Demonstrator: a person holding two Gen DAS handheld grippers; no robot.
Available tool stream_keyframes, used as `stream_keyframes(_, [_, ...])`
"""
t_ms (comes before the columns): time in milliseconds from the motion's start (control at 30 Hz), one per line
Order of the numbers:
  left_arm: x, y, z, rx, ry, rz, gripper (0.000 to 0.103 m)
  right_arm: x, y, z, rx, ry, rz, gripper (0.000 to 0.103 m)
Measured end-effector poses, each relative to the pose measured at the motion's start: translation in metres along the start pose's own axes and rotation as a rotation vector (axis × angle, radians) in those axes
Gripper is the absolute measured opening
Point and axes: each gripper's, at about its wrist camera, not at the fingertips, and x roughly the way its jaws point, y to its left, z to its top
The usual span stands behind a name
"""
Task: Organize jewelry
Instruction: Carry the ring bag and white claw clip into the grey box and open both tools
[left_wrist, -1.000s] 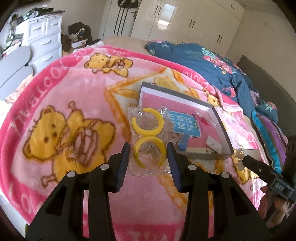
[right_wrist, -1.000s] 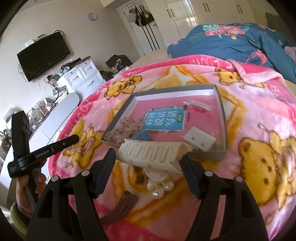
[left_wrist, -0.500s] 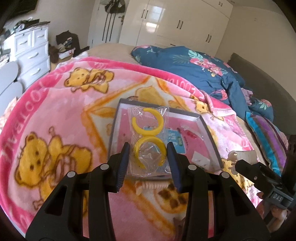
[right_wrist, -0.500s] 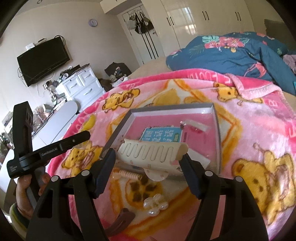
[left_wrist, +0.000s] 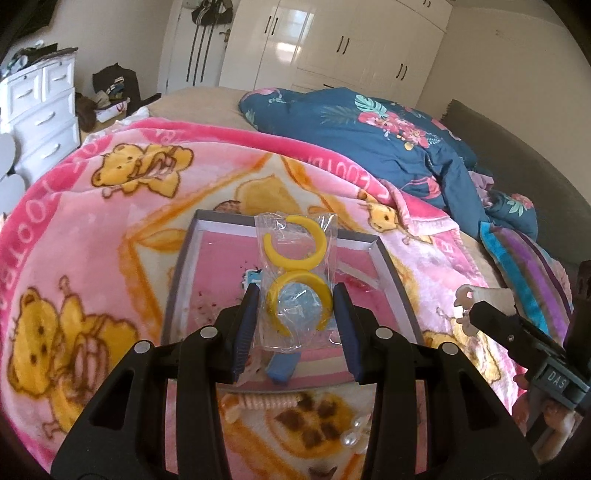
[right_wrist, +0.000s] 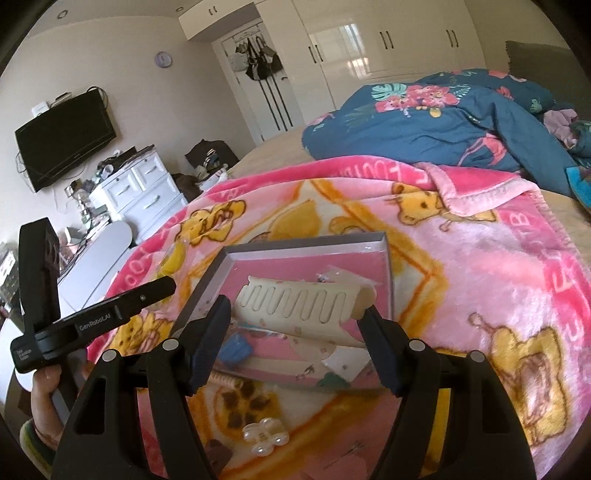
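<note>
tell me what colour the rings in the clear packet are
Yellow. The two open rings sit inside a clear packet held in the left tool; the left wrist view shows them best.

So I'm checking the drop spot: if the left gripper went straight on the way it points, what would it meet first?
Probably the floor of the grey tray, though depth is unclear; the left gripper holds a bag of yellow rings.

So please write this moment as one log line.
left gripper: shut on earring bag | right gripper: shut on cream hair claw | both above gray tray
</note>
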Motion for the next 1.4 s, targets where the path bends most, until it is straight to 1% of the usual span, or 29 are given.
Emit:
stream_keyframes(100, [0.009, -0.002, 0.002, -0.010, 0.007, -0.007, 0.032, 0.003, -0.008, 0.003, 0.009, -0.001, -0.020, 0.069])
stream_keyframes(267, [0.023, -0.001, 0.001, -0.014, 0.025, 0.003, 0.032, 0.011, -0.018, 0.004, 0.022, 0.010, -0.049, 0.069])
stream_keyframes(500, [0.043, 0.007, -0.006, -0.025, 0.042, 0.017, 0.032, 0.029, -0.021, -0.001, 0.022, 0.042, -0.070, 0.069])
stream_keyframes(733, [0.060, 0.007, -0.009, 0.006, 0.054, 0.018, 0.033, 0.052, -0.020, -0.010, 0.022, 0.080, -0.078, 0.069])
stream_keyframes(867, [0.073, 0.009, -0.012, 0.014, 0.065, 0.037, 0.033, 0.062, -0.021, -0.016, 0.025, 0.096, -0.083, 0.069])
stream_keyframes(1167, [0.093, 0.022, -0.016, -0.009, 0.109, 0.065, 0.033, 0.086, -0.018, -0.026, 0.003, 0.150, -0.091, 0.069])
stream_keyframes(1400, [0.097, 0.024, -0.018, 0.002, 0.120, 0.074, 0.033, 0.096, -0.019, -0.031, 0.013, 0.181, -0.068, 0.070])
